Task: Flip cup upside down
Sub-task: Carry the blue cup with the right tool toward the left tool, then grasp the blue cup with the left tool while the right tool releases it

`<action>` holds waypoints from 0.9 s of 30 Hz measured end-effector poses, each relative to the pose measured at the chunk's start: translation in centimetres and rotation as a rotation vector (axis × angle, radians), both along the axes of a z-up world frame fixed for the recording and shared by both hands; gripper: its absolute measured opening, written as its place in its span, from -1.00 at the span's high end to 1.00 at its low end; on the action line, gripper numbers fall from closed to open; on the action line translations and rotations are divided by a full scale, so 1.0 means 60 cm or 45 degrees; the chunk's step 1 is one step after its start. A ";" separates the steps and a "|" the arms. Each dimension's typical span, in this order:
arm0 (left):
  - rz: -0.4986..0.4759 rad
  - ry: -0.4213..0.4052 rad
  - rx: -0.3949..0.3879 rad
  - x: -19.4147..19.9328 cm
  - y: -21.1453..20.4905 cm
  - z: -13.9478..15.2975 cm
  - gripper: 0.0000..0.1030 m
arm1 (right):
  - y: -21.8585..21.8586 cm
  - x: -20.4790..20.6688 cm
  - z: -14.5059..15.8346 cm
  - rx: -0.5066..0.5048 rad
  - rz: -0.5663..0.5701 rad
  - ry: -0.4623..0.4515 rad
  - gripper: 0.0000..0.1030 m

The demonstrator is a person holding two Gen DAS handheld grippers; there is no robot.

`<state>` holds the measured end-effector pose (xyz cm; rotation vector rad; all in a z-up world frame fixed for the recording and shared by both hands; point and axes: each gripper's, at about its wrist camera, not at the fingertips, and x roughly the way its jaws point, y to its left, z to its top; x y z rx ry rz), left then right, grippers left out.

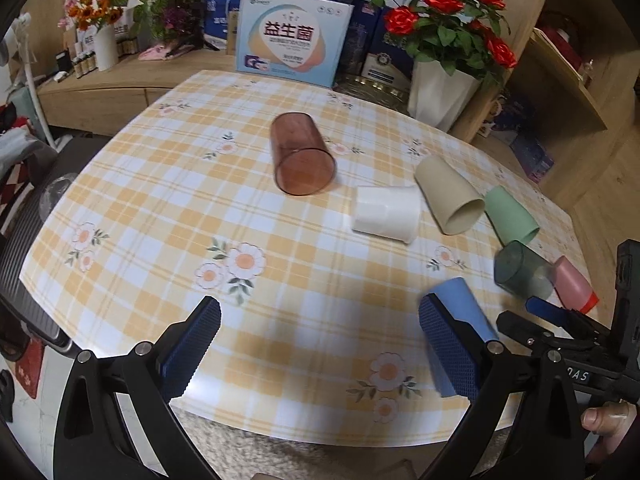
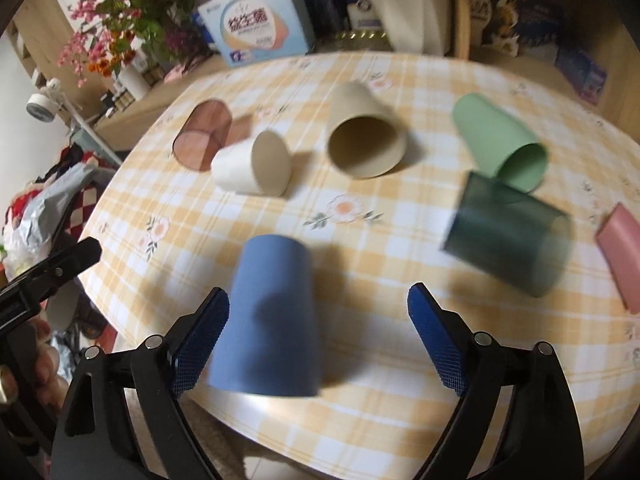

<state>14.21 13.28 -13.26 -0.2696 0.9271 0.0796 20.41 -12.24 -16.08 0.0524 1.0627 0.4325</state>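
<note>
A blue cup (image 2: 270, 320) stands upside down near the table's front edge, between the open fingers of my right gripper (image 2: 318, 336), nearer the left finger, not gripped. It also shows in the left wrist view (image 1: 466, 312), partly behind my left gripper's right finger. My left gripper (image 1: 320, 344) is open and empty above the front of the table. Several other cups lie on their sides: a brown clear one (image 1: 302, 154), a white one (image 1: 386, 214), a beige one (image 1: 450, 198), a green one (image 1: 512, 218), a dark clear one (image 1: 522, 270) and a pink one (image 1: 574, 284).
The table has a yellow plaid cloth (image 1: 200, 208). Boxes (image 1: 292, 40), a white vase of red roses (image 1: 444, 92) and other flowers (image 1: 104, 12) stand behind its far edge. My right gripper's body shows at the left wrist view's right edge (image 1: 560, 340).
</note>
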 end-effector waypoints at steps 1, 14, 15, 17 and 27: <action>-0.013 0.002 -0.004 0.003 -0.007 0.000 -0.88 | -0.016 -0.004 0.006 0.001 -0.025 -0.024 -0.70; -0.143 0.234 -0.235 0.093 -0.096 -0.058 -0.67 | -0.155 -0.053 -0.031 0.098 -0.238 -0.047 -0.70; -0.135 0.275 -0.252 0.105 -0.099 -0.070 -0.63 | -0.159 -0.056 -0.031 0.102 -0.244 -0.049 -0.70; -0.128 0.325 -0.262 0.119 -0.102 -0.084 -0.60 | -0.166 -0.060 -0.032 0.100 -0.243 -0.055 -0.70; -0.180 0.469 -0.178 0.159 -0.123 -0.127 -0.38 | -0.204 -0.058 -0.044 0.117 -0.288 -0.029 -0.70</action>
